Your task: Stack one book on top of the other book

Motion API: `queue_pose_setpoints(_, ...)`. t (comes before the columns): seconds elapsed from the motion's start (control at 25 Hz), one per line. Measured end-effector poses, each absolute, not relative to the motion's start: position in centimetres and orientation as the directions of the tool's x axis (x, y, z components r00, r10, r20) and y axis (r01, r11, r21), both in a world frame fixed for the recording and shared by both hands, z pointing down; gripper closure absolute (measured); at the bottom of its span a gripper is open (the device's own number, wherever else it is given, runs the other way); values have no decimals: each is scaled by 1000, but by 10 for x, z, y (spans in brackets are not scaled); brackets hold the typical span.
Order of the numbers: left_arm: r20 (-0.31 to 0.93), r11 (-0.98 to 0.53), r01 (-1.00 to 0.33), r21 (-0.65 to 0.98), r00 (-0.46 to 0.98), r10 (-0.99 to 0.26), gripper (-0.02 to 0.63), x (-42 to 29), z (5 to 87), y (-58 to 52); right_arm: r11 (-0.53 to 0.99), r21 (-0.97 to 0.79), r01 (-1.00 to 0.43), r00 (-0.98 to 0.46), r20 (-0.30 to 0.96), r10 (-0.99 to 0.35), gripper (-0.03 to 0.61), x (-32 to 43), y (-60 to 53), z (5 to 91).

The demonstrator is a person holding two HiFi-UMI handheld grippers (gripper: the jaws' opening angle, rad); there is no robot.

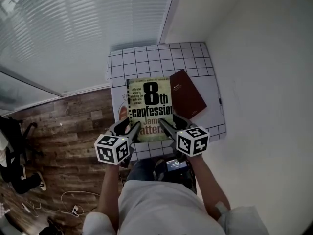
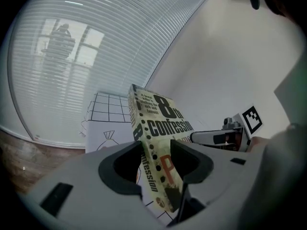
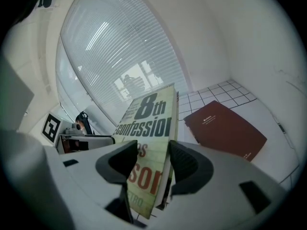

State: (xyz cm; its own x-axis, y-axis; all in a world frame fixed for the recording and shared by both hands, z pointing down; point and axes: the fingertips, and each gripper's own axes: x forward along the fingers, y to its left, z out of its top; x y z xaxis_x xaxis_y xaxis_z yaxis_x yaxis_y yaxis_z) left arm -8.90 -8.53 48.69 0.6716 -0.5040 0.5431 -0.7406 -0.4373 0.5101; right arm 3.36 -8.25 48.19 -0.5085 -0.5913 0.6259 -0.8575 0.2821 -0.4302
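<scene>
A yellow-green paperback (image 1: 149, 104) titled "8th confession" hangs tilted above the white gridded table (image 1: 146, 58). My left gripper (image 1: 128, 128) is shut on its near left corner at the spine, and my right gripper (image 1: 168, 126) is shut on its near right edge. In the left gripper view the paperback (image 2: 156, 143) stands between the jaws of the left gripper (image 2: 156, 164). The right gripper view shows the paperback's cover (image 3: 148, 123) clamped in the right gripper (image 3: 152, 164). A dark red book (image 1: 188, 93) lies flat on the table just right of it, also seen as the red book (image 3: 225, 128).
The table stands in a corner, with a white wall (image 1: 264, 82) on the right and window blinds (image 1: 73, 28) on the left. Wooden floor (image 1: 68, 126) lies left of the table, with cables and dark objects on it.
</scene>
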Motion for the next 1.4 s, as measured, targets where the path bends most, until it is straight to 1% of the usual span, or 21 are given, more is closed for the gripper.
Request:
queue_pose_setpoints(0.24, 542, -457, -729, 509, 684, -488, 419, -70, 488, -81, 271, -433, -860, -502, 625, -598, 360, 52, -77, 483)
queue_pose_setpoints(0.44, 544, -454, -730, 511, 683, -487, 419, -56, 486, -80, 292, -428, -855, -513, 618, -596, 360, 67, -79, 480)
queue_pose_setpoints(0.76, 564, -428, -755, 497, 656, -502, 420, -25, 485, -86, 335, -449, -828, -559, 619, -552, 360, 97, -93, 483)
queue_pose_setpoints(1.4, 612, -372, -770, 518, 638, -468, 420, 36, 513, -103, 418, -429, -800, -595, 658, -462, 360, 155, -129, 506)
